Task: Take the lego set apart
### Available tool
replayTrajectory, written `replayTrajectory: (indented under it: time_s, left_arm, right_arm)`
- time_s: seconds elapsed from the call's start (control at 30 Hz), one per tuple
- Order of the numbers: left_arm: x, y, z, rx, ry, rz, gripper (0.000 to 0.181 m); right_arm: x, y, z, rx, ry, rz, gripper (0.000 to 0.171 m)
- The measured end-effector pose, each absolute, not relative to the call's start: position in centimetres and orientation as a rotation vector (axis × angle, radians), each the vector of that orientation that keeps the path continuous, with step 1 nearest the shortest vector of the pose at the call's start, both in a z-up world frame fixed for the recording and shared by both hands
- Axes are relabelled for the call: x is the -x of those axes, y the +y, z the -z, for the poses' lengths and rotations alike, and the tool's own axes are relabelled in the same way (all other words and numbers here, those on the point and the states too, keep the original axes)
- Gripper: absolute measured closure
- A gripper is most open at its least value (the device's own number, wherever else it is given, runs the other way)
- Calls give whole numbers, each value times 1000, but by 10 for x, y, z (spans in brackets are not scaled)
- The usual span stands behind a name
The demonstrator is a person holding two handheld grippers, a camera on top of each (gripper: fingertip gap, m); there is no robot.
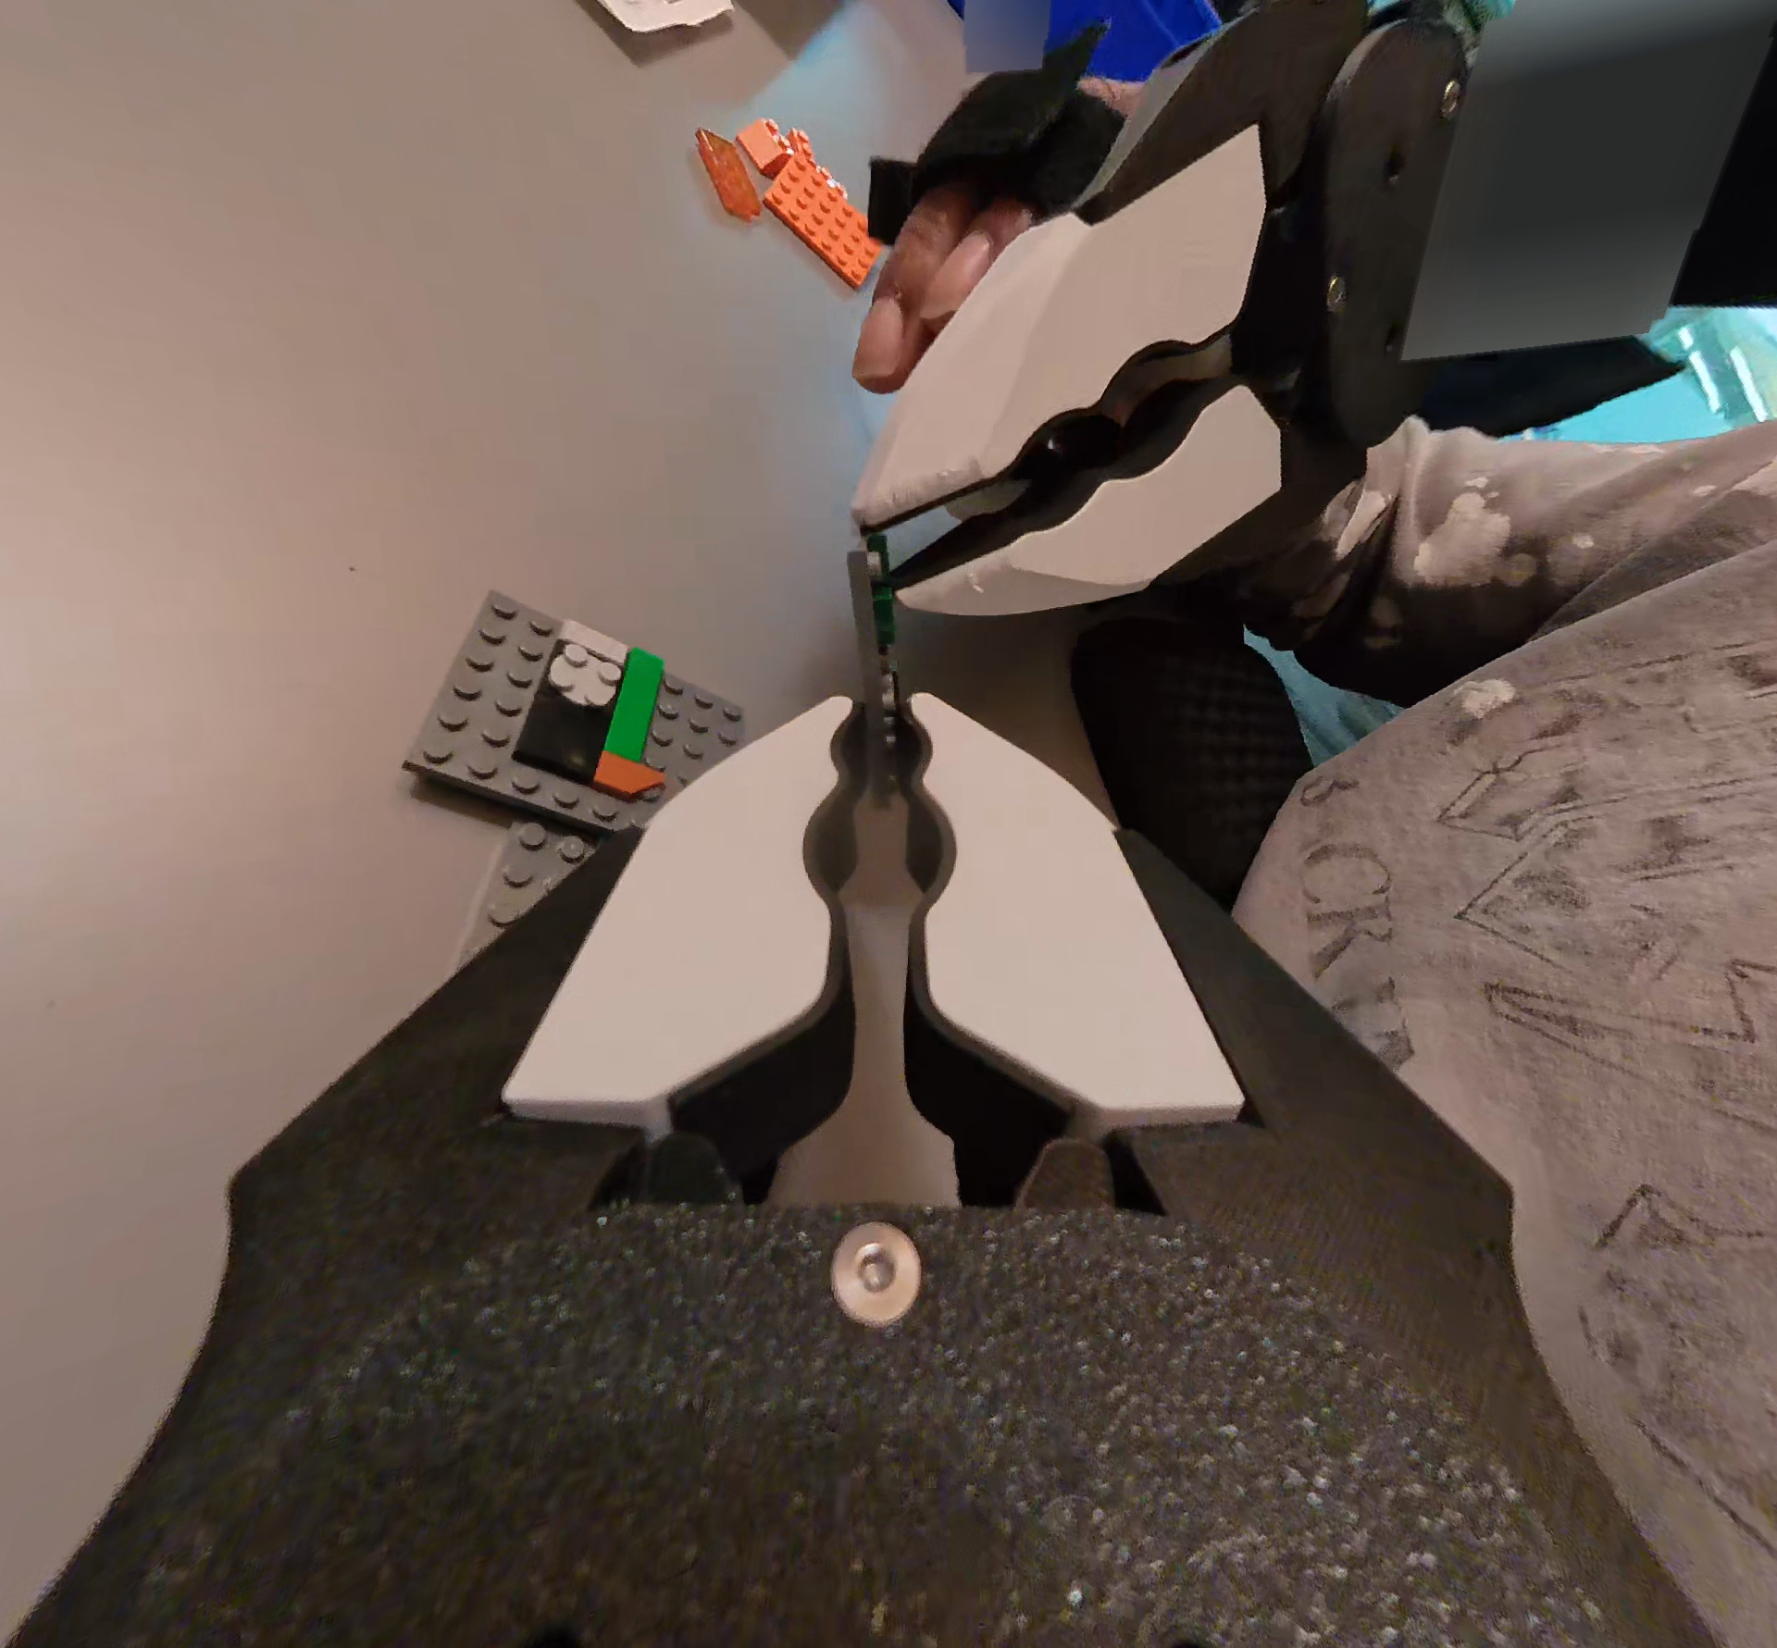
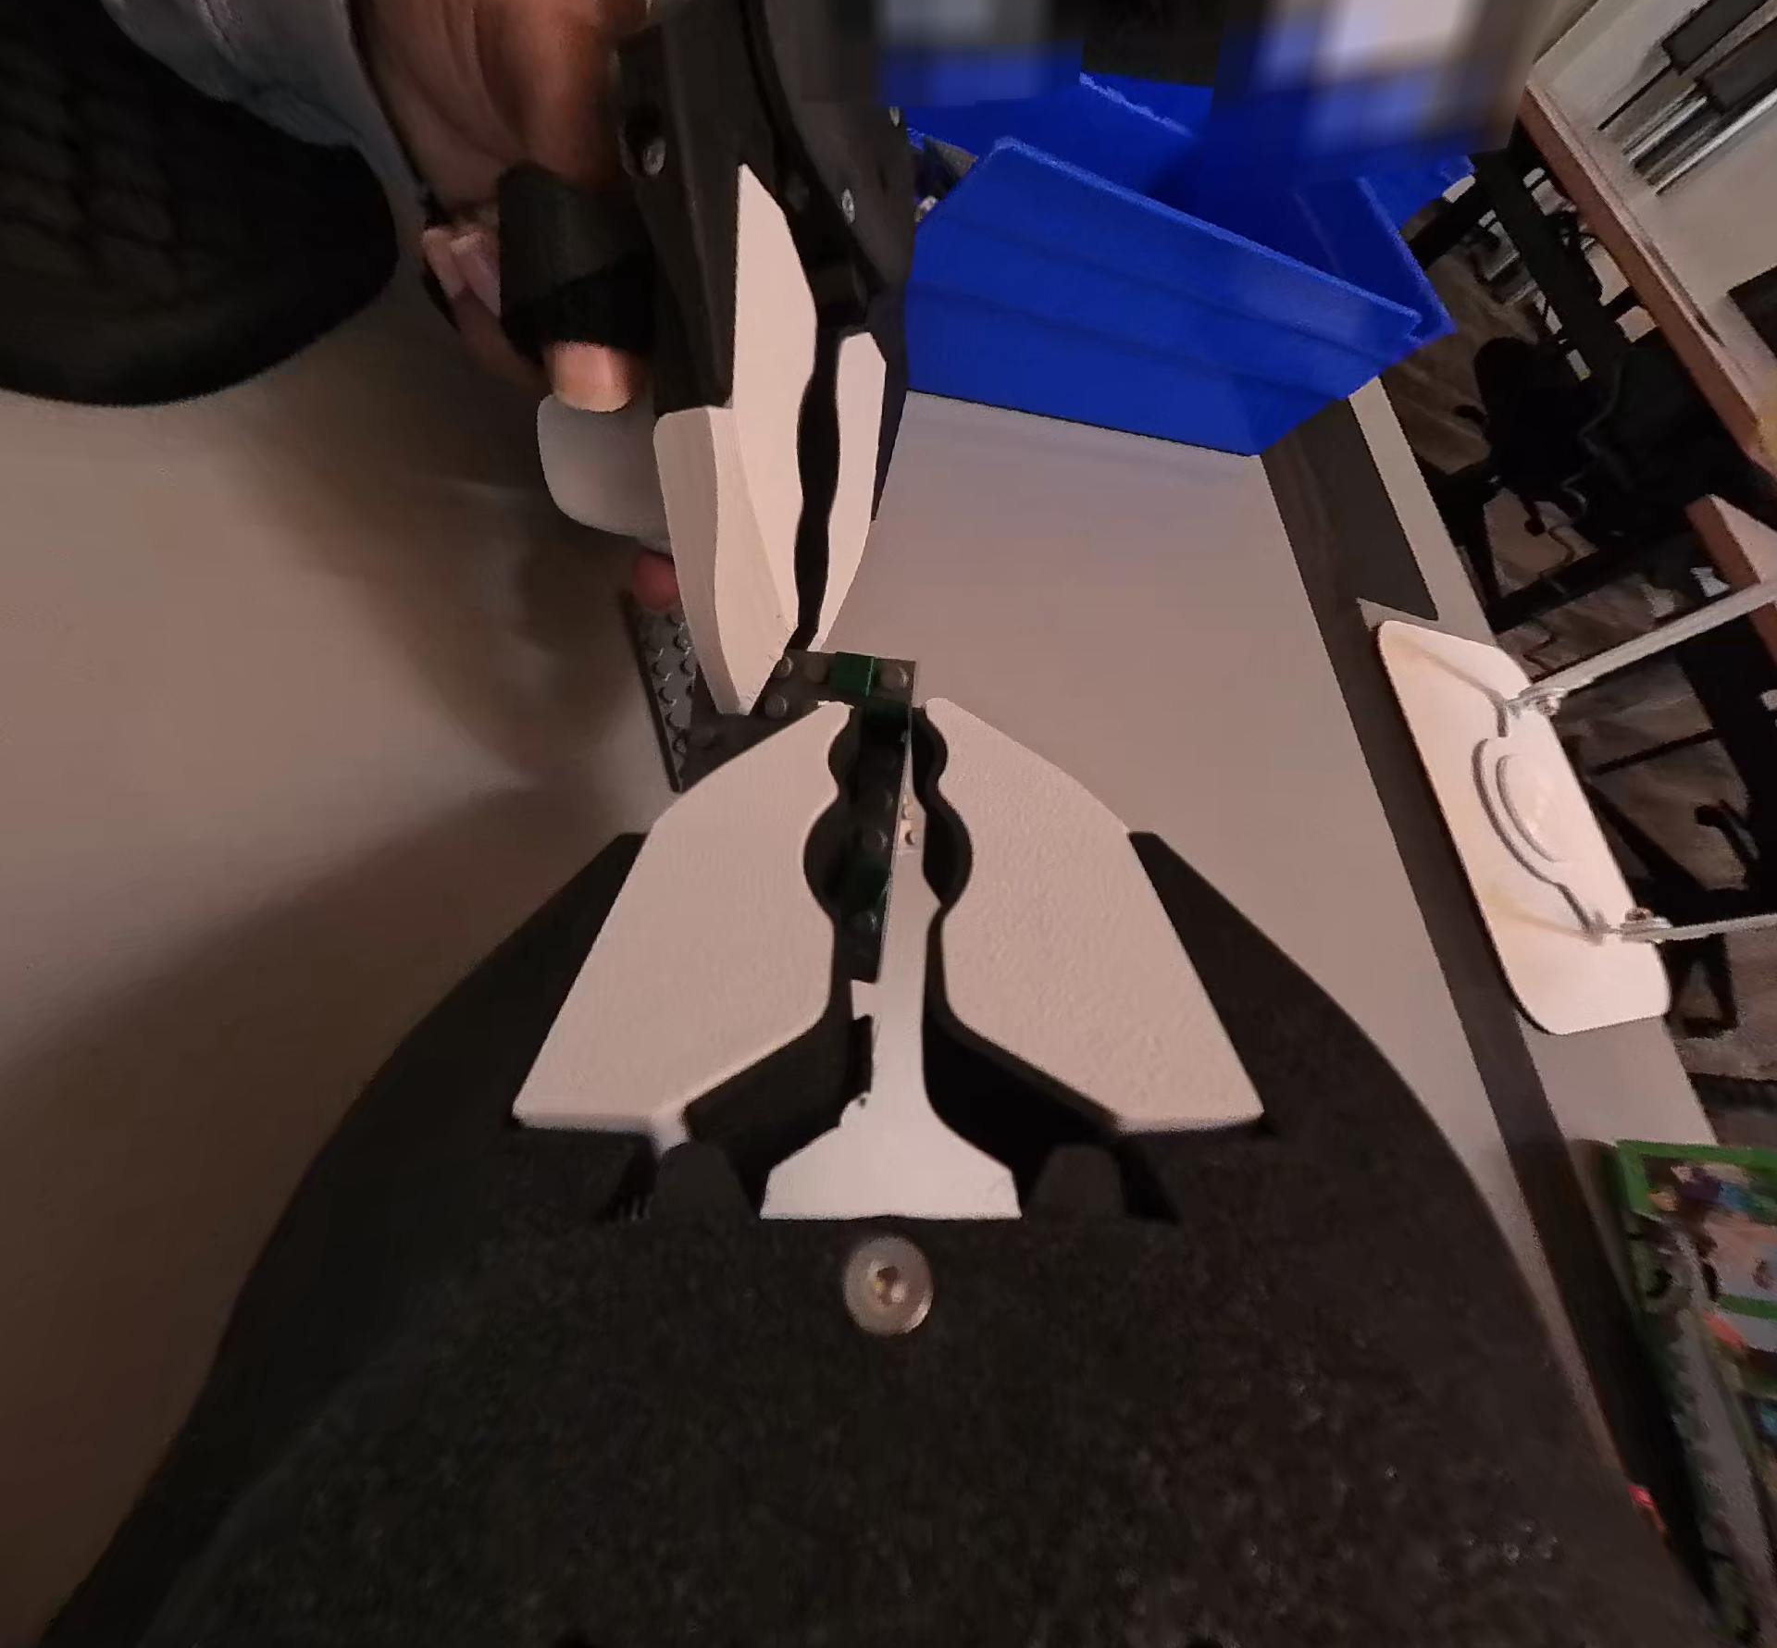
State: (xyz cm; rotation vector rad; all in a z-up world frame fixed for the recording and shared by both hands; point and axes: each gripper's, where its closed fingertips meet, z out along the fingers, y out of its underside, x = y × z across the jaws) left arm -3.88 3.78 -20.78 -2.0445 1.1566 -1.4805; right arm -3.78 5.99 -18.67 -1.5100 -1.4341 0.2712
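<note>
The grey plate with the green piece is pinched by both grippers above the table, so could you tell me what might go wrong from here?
1. The left gripper grips the thin grey plate edge-on; it could twist out.
2. The right gripper holds the small green piece only at its tips, so it may pop free and drop.
3. A dropped part could hit the grey baseplate assembly below.

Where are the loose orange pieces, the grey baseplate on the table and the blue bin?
orange pieces (image 1: 817,217): left wrist view, on the studded top of the largest plate.
grey baseplate (image 1: 481,698): left wrist view, on bare studs left of the black brick.
blue bin (image 2: 1154,294): right wrist view, on its near side wall.
</note>
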Motion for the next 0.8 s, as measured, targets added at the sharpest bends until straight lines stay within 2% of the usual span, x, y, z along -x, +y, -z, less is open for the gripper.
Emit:
replayTrajectory:
  time_s: [0.27, 0.5, 0.6, 0.67, 0.8]
  left_arm:
    - [38, 20, 209, 1910, 1388, 1332, 172]
    - [43, 40, 209, 1941, 1298, 1280, 176]
    - [40, 39, 207, 1935, 1269, 1303, 162]
    - [39, 39, 206, 1920, 1282, 1284, 176]
    - [38, 36, 204, 1902, 1329, 1236, 176]
  right_arm:
    - [37, 47, 193, 1489, -1528, -302, 164]
    - [40, 56, 183, 1437, -1412, -231, 165]
    - [42, 56, 181, 1424, -1383, -204, 167]
    - [44, 54, 178, 1410, -1377, -202, 171]
    - [47, 53, 178, 1382, -1390, -147, 171]
